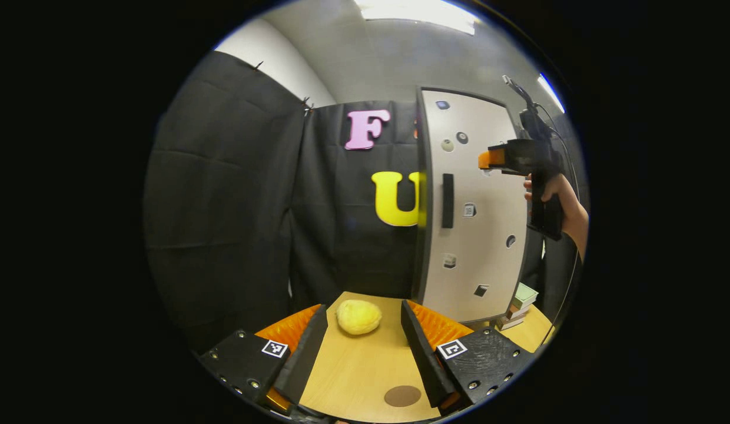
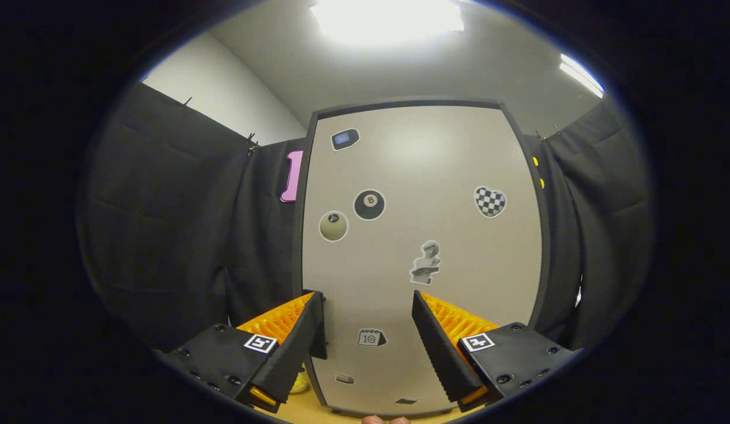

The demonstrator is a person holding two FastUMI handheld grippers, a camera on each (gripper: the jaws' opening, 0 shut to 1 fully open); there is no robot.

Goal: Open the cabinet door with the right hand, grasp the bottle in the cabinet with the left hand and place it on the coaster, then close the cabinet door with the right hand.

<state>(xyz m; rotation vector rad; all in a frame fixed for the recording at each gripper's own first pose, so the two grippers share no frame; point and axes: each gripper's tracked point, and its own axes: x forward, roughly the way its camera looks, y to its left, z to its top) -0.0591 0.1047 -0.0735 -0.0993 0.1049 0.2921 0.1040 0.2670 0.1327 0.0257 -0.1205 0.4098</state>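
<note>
Hovering left hand-held gripper (image 1: pixel 362 347): fingers spread wide apart with nothing between them, low over the surface (image 1: pixel 365 365), in front of and to the left of the cabinet.
Right hand-held gripper (image 2: pixel 368 341): fingers parted, gripping nothing, facing the cabinet door straight on; in the left gripper view it appears (image 1: pixel 488 160) high near the door's right edge, held by a hand (image 1: pixel 556 194).
Door (image 2: pixel 424 235): pale panel with a dark frame, shut against the cabinet (image 1: pixel 477 212); a dark vertical handle (image 1: pixel 447 201) sits near its left edge.
Stickers (image 2: pixel 369 204): several on the door face, among them a billiard ball, a checkered heart and a small bust.
Bottle: cannot tell where it is; the shut door hides the cabinet's inside.
Coaster (image 1: pixel 402 396): round, brown, flat on the surface in front of the cabinet, just inside the left gripper's right finger.
Lemon (image 1: pixel 358 316): yellow, on the surface left of the cabinet's front, between the left gripper's fingertips in the picture but farther off.
Books (image 1: pixel 521 306): small stack on the surface at the cabinet's right foot.
</note>
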